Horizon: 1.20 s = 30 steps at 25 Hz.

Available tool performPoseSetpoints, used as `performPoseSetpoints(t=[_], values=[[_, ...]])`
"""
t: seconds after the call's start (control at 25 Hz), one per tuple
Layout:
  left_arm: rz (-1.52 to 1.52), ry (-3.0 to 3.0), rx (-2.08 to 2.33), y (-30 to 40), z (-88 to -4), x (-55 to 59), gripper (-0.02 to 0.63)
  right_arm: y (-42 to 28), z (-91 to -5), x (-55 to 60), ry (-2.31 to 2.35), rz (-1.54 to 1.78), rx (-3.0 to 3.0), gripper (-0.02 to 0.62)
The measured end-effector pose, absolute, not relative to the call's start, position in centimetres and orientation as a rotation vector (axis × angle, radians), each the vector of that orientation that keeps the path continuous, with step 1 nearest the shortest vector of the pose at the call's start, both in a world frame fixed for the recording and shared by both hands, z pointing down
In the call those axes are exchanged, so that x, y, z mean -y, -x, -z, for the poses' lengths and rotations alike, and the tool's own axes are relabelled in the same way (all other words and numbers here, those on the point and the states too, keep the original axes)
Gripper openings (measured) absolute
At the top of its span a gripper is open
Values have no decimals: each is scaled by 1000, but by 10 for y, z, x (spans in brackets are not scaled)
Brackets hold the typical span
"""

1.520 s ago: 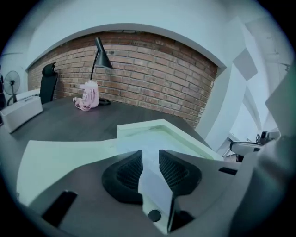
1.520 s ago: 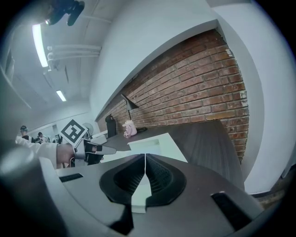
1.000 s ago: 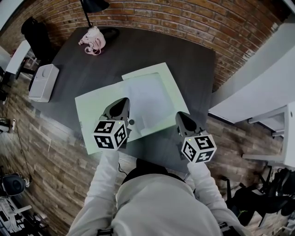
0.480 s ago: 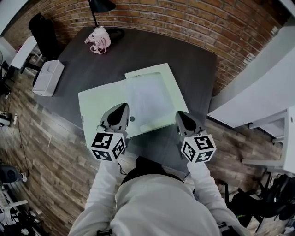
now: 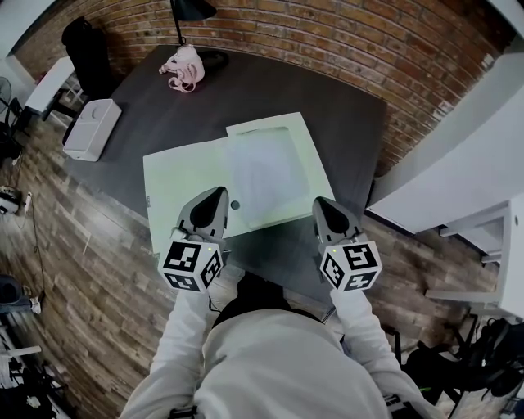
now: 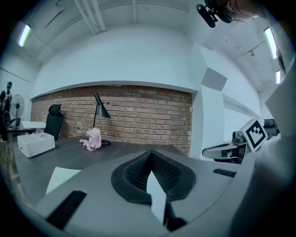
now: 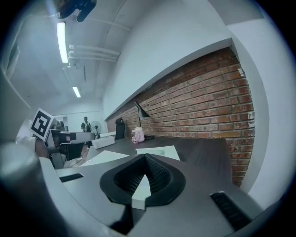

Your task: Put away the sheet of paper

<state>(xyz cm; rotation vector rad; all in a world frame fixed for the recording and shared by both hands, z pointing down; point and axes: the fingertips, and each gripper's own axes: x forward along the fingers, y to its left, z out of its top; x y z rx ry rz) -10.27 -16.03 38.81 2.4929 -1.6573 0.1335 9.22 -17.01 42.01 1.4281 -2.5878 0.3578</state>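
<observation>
A pale green folder lies open on the dark table, and a white sheet of paper rests on its right half. My left gripper hovers over the folder's left half near its front edge, jaws shut with nothing gripped. By the folder's right front corner, my right gripper also has its jaws together. The right gripper view shows the sheet lying flat ahead.
A pink soft toy and a black desk lamp stand at the table's far side. A white box sits at the left corner, a black chair behind it. A brick wall runs along the back; a white desk stands right.
My left gripper has drawn back a little toward the table's near edge. The right gripper and the folder keep their places; the head view has shifted slightly.
</observation>
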Motion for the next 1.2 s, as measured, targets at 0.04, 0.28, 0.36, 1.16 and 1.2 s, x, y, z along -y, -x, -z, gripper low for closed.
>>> performPoseSetpoints(t=[0.04,0.28,0.36,1.16,1.2], values=[[-133,-2492,1663,102,-388,158,17,-93,-419,168,-1425,-351,2588,28],[-137,-2464,1691,101,-394,145,17,-92,-413,158,-1400,-281,2593,26],[-131,-2451,1690,102,-396,141,17,-91,-411,155,-1392,-254,2595,26],[-117,-2425,1700,100,-398,117,17,-87,-406,135,-1347,-198,2608,26],[-118,-2426,1700,99,-398,116,17,-87,-406,135,-1346,-198,2609,26]])
